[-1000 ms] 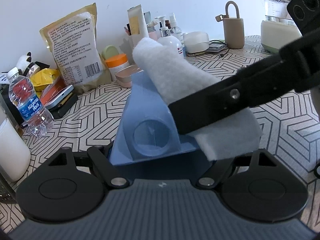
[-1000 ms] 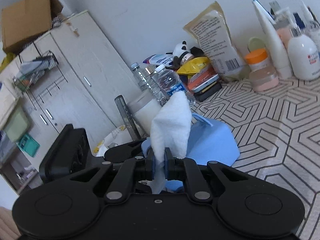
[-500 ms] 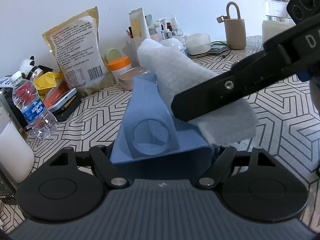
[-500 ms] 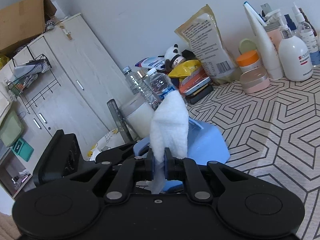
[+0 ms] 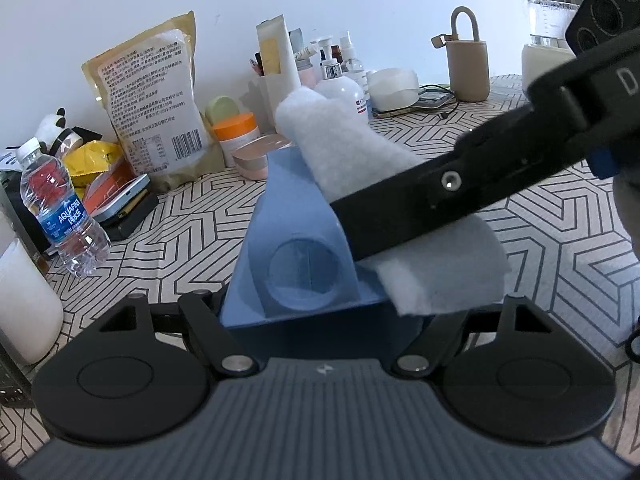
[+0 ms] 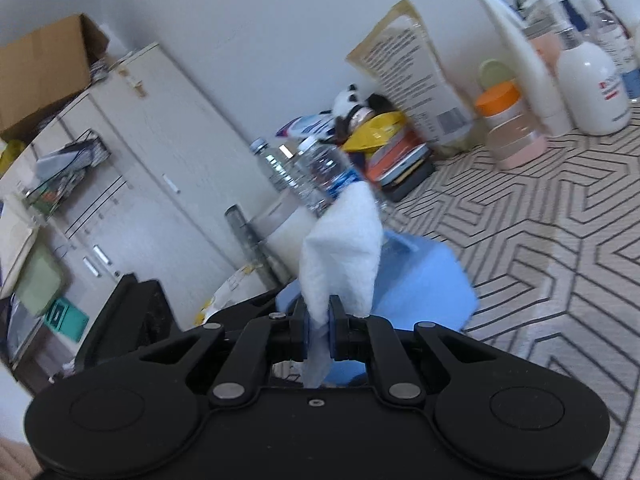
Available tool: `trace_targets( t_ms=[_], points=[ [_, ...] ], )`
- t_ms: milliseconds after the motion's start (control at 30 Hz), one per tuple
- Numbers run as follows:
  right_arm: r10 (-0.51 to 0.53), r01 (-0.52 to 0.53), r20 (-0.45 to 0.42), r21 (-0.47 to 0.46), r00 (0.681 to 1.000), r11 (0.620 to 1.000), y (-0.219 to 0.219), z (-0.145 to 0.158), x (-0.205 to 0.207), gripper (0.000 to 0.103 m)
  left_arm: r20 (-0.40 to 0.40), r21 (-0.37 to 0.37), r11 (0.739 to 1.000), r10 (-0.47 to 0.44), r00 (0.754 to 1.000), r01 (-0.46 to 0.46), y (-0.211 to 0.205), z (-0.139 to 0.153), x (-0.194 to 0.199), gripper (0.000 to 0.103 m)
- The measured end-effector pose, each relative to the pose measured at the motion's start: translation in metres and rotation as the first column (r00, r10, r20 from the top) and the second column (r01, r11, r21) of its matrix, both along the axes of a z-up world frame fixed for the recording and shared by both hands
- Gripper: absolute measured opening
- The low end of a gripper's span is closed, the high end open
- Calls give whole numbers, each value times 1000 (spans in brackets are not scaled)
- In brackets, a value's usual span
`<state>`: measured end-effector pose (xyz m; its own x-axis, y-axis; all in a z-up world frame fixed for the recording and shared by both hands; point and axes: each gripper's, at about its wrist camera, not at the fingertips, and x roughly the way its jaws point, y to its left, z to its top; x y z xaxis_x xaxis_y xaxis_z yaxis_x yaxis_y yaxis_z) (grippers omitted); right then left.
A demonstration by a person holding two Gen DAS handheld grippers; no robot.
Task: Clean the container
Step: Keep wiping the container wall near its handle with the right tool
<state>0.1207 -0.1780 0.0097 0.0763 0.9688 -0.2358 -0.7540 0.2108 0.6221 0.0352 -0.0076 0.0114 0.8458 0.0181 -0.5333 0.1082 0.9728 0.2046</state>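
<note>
Low in the middle of the left wrist view, left gripper (image 5: pixel 320 312) clamped on the blue container (image 5: pixel 296 240), jaws just squeezed in tighter. Right gripper (image 6: pixel 319 334) pinched tight on the white cloth (image 6: pixel 344 252), draped over the container's top right edge.

The left gripper (image 5: pixel 320 312) is showing a matte black body with two round raised discs, a ribbed grey panel lying between them, and silver pivot screws sitting where its angled link arms are meeting. The right gripper (image 6: pixel 320 320) is showing the same black housing with twin discs and silver screws, and blue pads are lining its narrow fingers (image 6: pixel 340 332). Seen from the left camera, its long black finger bar is carrying one silver screw, and a white letter D is showing on the body further back.
</note>
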Motion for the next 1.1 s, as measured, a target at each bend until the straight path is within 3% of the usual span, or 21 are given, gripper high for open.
trace_targets(
  t_ms=[433, 700, 900, 1100],
  points=[
    [-89, 88, -17, -13, 996, 996, -13, -1, 11, 13, 2, 7, 1000, 4, 1000, -4, -3, 0, 0, 77],
    [-75, 75, 5, -15, 997, 997, -10, 0, 8, 13, 0, -3, 1000, 3, 1000, -3, -2, 0, 0, 78],
    [6, -5, 25, -8, 1000, 1000, 1, 2, 0, 13, -1, -3, 1000, 3, 1000, -3, -2, 0, 0, 78],
    [-36, 36, 17, -12, 999, 999, -2, 1, 4, 12, 1, 0, 1000, 4, 1000, -4, -3, 0, 0, 78]
  ],
)
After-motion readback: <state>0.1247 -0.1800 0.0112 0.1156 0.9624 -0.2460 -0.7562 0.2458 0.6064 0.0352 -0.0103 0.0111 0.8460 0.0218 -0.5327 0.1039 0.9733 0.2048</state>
